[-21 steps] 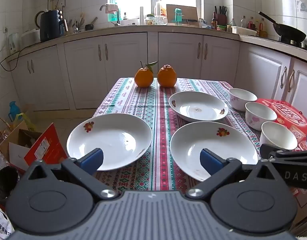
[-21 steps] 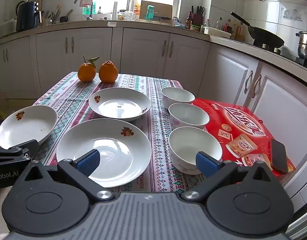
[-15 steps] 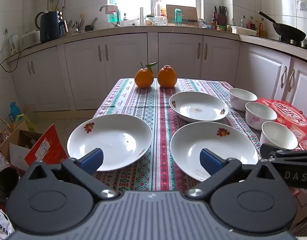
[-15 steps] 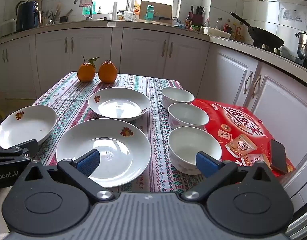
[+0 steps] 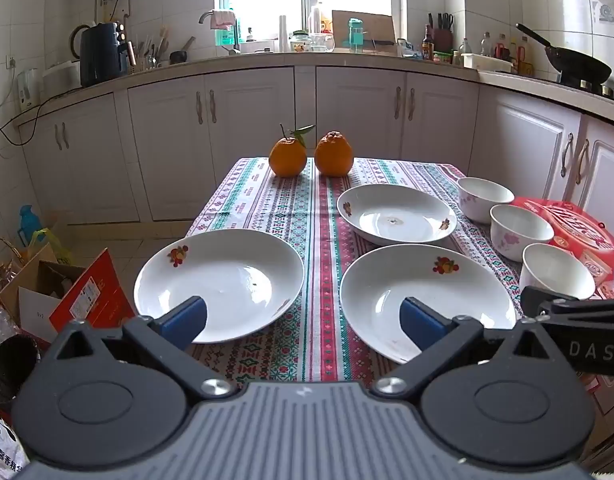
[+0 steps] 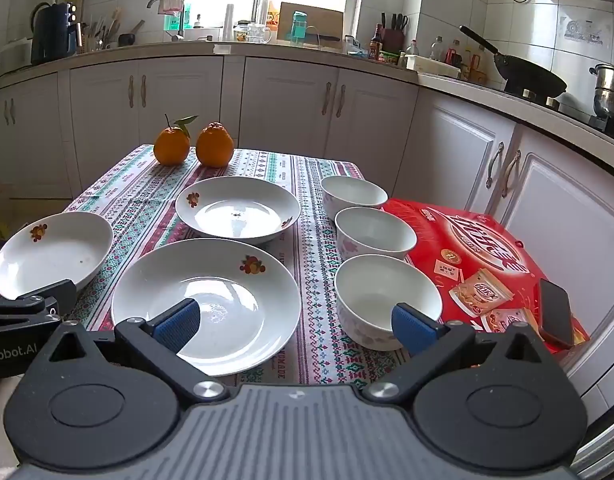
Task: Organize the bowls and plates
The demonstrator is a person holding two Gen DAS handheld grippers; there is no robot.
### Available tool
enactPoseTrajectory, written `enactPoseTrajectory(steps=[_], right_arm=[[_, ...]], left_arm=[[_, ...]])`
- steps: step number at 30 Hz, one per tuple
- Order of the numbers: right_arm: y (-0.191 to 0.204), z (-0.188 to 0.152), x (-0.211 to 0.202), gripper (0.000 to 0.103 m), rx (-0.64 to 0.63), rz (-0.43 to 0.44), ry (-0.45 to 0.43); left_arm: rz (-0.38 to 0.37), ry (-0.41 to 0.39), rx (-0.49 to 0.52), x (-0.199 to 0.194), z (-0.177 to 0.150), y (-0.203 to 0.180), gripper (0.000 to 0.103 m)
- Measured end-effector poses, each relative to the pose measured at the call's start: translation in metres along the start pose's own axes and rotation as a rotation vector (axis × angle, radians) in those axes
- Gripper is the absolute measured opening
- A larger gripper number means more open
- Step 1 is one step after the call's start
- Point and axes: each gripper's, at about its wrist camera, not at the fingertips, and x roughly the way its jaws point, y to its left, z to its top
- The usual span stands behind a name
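Observation:
Three white plates with fruit prints lie on the patterned tablecloth: a near-left plate [image 5: 219, 280], a near-middle plate [image 5: 425, 300] and a far plate [image 5: 395, 212]. Three white bowls stand in a row along the right side: far bowl [image 6: 353, 196], middle bowl [image 6: 373, 232], near bowl [image 6: 385, 296]. My left gripper [image 5: 303, 320] hovers open over the near table edge, between the two near plates. My right gripper [image 6: 295, 324] is open too, between the near-middle plate [image 6: 205, 304] and the near bowl. Both hold nothing.
Two oranges [image 5: 311, 154] sit at the table's far end. A red box [image 6: 483, 256] with a phone [image 6: 555, 312] on it lies right of the bowls. White cabinets and a cluttered counter ring the room. Boxes and bags [image 5: 67, 292] crowd the floor at left.

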Motion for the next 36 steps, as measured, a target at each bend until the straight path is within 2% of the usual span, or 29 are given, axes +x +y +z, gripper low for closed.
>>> enactPoseTrajectory(steps=[36], right_arm=[[0.0008, 0.0034, -0.0032, 0.103, -0.002, -0.005, -0.008]], left_arm=[[0.001, -0.008, 0.0, -0.0032, 0.0017, 0.0002, 0.102]])
